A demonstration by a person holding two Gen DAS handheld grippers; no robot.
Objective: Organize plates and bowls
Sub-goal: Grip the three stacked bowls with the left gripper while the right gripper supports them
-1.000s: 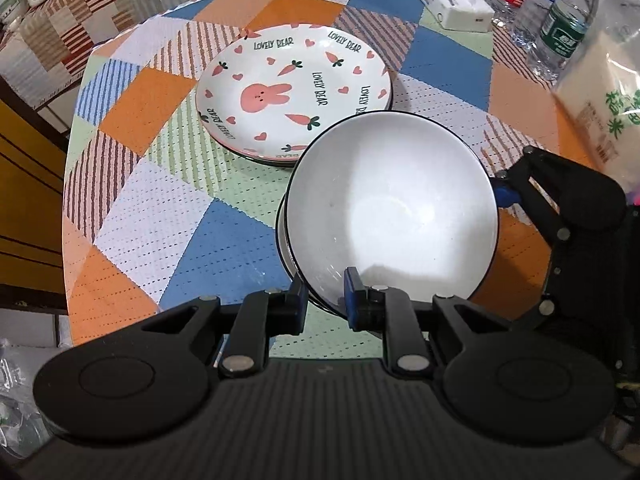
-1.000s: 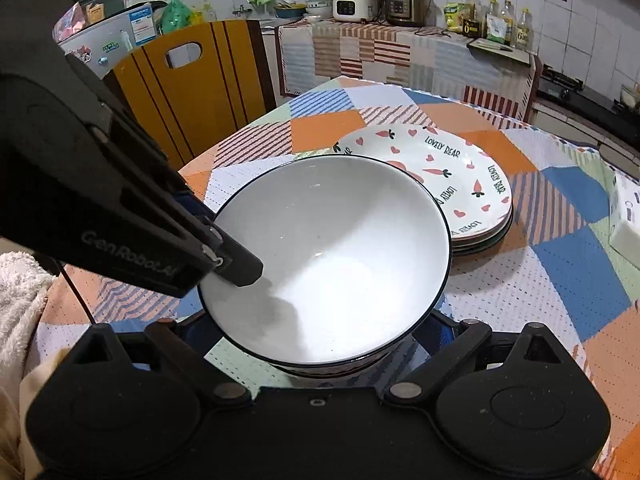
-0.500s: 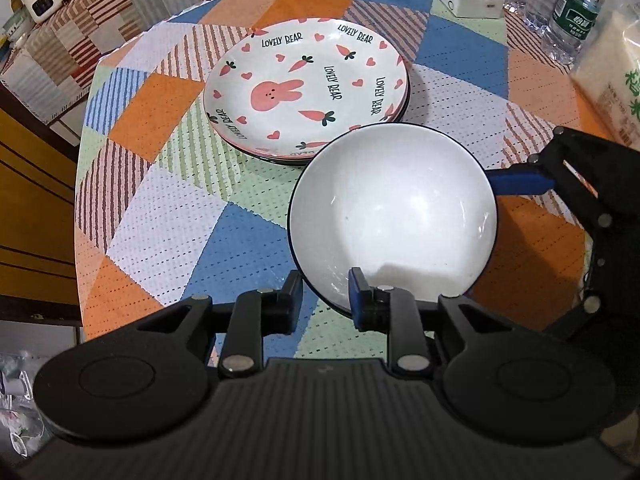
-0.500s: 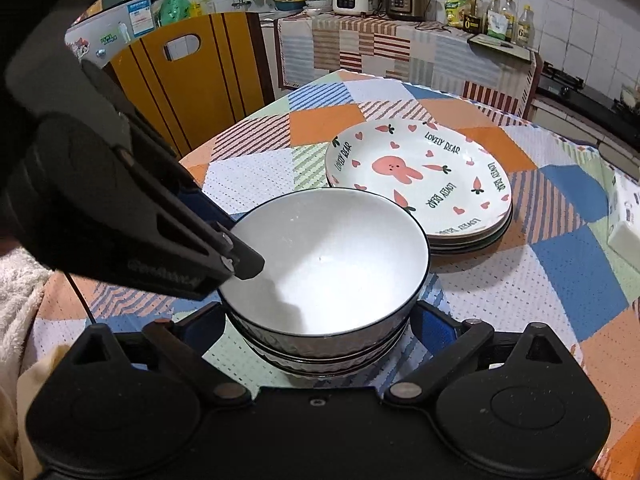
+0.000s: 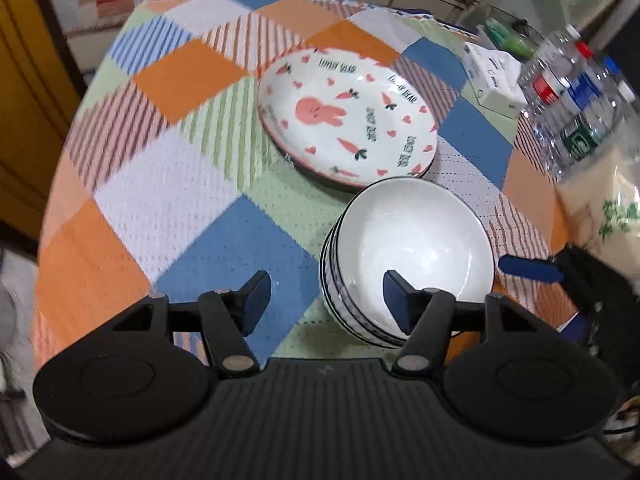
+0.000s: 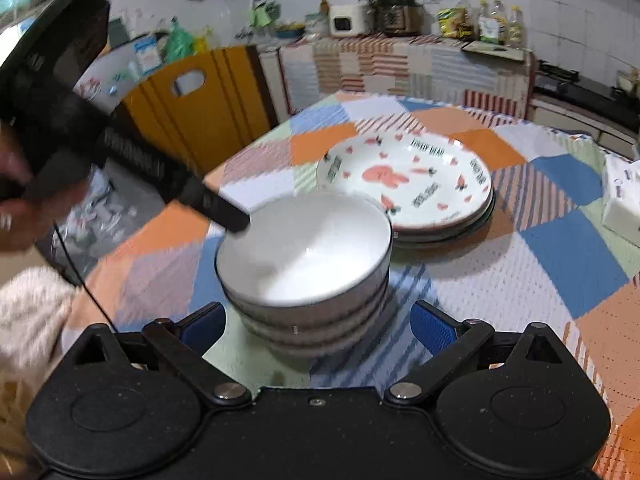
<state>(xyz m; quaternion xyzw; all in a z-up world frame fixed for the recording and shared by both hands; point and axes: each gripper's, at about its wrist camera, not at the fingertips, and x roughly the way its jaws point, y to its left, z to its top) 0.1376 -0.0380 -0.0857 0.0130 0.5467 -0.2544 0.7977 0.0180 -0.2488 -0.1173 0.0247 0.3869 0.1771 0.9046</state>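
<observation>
**Bowls stacked beside the plates**

On the patchwork-clothed desk (image 5: 192, 216), a stack of white bowls (image 5: 408, 256) sits just beside a pile of rabbit-and-carrot plates (image 5: 344, 120). The left gripper (image 5: 326, 300) hangs over the near side of the stack; its jaws are opening, one pad over the top bowl's inside, the other outside, and neither presses the rim. The right gripper (image 6: 316, 324) faces the stack from the other side, jaws spread wide on either side of it and gripping nothing. Water bottles (image 5: 576, 92) and a tissue box (image 5: 494, 76) stand further back.
</observation>
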